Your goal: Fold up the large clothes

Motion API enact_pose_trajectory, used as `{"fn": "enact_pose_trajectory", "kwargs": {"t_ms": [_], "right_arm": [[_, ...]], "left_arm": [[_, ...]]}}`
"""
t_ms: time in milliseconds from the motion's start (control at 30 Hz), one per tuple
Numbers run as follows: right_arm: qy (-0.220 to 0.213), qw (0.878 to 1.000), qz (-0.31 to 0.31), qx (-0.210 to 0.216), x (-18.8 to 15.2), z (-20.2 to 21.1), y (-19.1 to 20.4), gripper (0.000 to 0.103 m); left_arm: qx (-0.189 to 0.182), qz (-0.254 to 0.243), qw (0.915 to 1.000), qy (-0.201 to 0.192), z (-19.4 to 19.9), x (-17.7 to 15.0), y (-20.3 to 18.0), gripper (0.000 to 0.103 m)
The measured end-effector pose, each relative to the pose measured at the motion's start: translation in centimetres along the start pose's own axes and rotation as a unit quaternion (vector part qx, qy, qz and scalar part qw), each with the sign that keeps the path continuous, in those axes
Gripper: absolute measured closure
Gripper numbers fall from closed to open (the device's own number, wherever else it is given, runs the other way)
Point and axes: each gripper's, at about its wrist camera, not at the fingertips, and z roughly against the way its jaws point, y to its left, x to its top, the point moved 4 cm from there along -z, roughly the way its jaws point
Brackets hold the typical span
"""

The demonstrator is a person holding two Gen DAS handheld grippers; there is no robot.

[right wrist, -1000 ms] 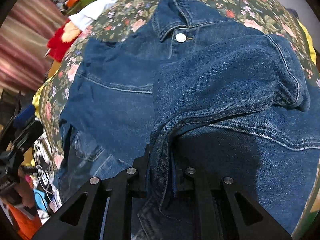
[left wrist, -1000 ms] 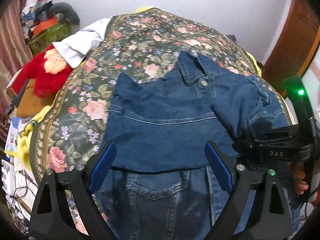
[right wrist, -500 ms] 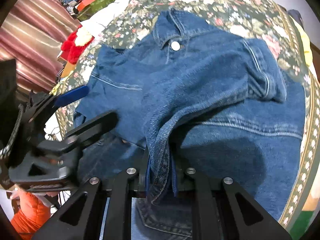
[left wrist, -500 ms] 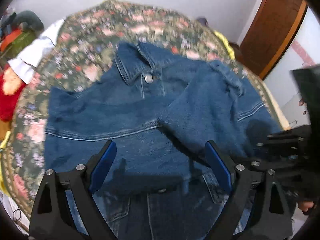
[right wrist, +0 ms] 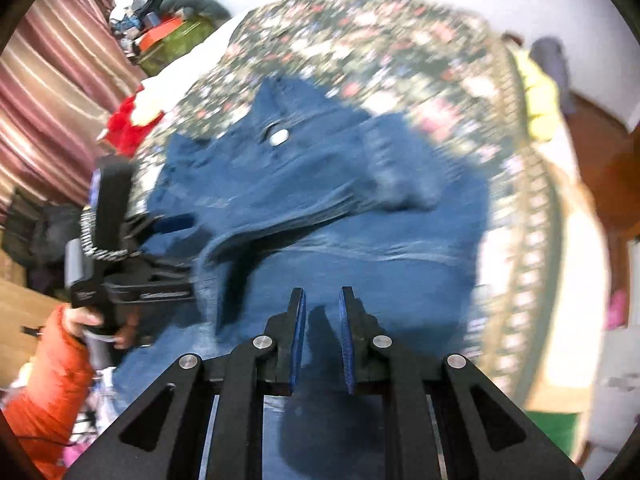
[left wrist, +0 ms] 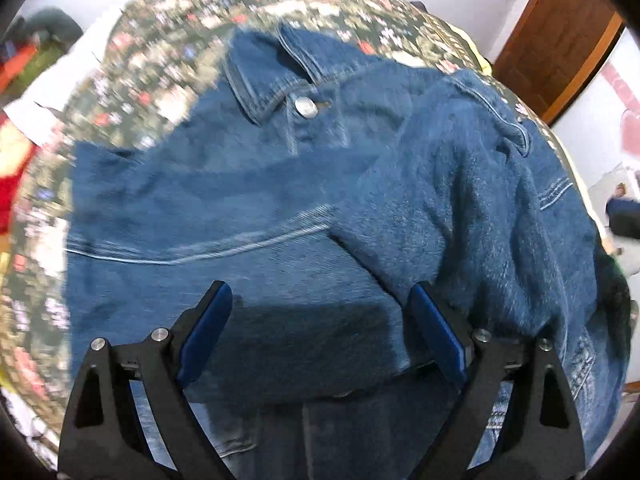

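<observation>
Left wrist view: left gripper [left wrist: 320, 320] spread wide, nothing between its two blue pads [left wrist: 204, 332], hovering over one denim jacket [left wrist: 248, 200]. Right gripper [right wrist: 322, 308] drawn nearly together, a narrow gap showing, empty. Jacket lies on one floral bedspread [right wrist: 400, 48], collar far side, one metal button [left wrist: 305, 106] visible (both views motion-blurred).

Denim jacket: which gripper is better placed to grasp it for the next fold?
Probably left. The left gripper is open, close over the denim jacket; the right gripper is shut, empty, farther back.
</observation>
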Motion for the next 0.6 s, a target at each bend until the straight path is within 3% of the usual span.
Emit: {"fn": "enact_pose_trajectory", "kwargs": {"t_ms": [100,233,400,533,600], "right_arm": [[-0.001,0.999,-0.001,-0.04,0.3,-0.3,-2.3,0.091],[0.045,0.989,0.032,-0.139,-1.2,-4.8,-4.9,0.091],[0.011,0.988,0.041,-0.147,-2.2,-4.4,-5.5,0.091],[0.01,0.98,0.043,-0.192,-2.8,-4.1,-6.6,0.09],[0.009,0.986,0.029,-0.166,-3.2,-4.0,-7.2,0.08]], "left_arm": [[0.032,-0.014,0.9991,-0.025,1.9,0.3,0.2,0.011],[0.031,-0.014,0.998,-0.053,4.9,0.4,0.2,0.011],[0.036,-0.03,0.9958,-0.079,7.6,1.2,-0.7,0.011],[0.021,-0.042,0.9939,-0.099,9.2,2.5,-2.4,0.011],[0.009,-0.046,0.9939,-0.1,9.3,3.2,-3.5,0.011]]}}
